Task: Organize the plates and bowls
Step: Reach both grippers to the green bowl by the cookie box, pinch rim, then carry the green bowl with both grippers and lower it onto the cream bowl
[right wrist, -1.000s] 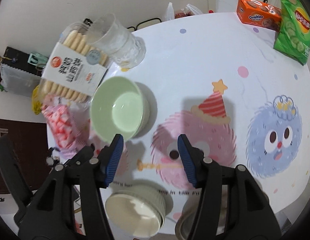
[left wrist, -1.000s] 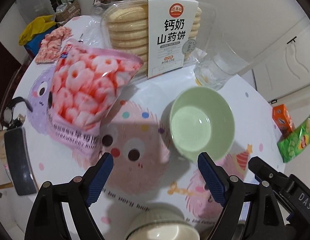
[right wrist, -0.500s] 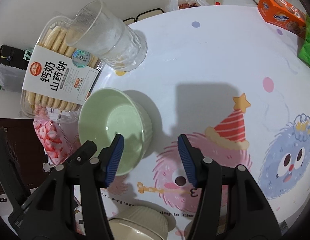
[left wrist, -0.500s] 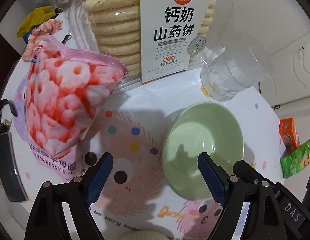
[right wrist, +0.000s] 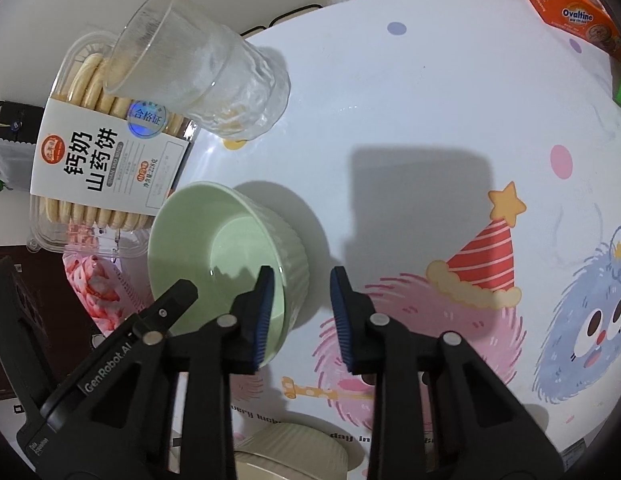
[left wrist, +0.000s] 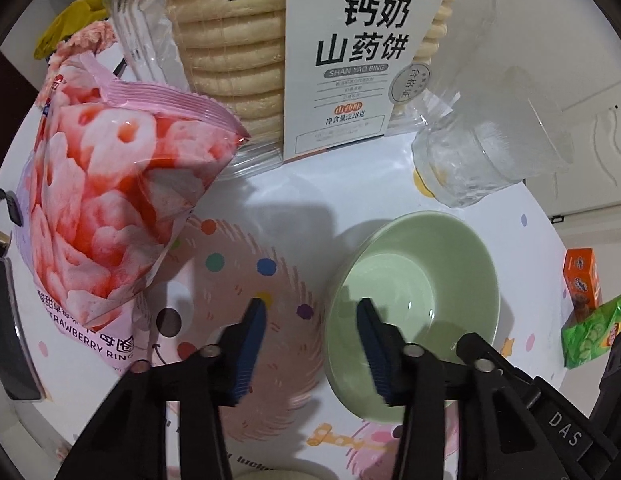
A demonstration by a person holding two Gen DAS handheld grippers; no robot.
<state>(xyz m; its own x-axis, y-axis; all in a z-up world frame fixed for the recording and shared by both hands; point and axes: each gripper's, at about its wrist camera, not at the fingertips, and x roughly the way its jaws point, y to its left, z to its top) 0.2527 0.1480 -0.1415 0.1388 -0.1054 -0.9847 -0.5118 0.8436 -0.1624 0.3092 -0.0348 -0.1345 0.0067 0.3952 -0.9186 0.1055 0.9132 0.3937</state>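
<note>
Step in hand: two-gripper grasp of green bowl (left wrist: 414, 300), at table centre, 5 o'clock of glass cup (left wrist: 482, 156). Left gripper (left wrist: 312, 312) and right gripper (right wrist: 300, 284) straddled opposite rims, jaws just narrowing, pads apparently not yet clamped. Next: finish pinch, lift level.

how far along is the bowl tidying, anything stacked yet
Nothing looks stacked yet. The green bowl sits alone on the table. Both the left hand-held gripper and the right hand-held gripper have just been closing astride opposite sides of its rim, pads not visibly pressing. Still to come: lifting it and nesting it with the cream ribbed bowl.
</note>
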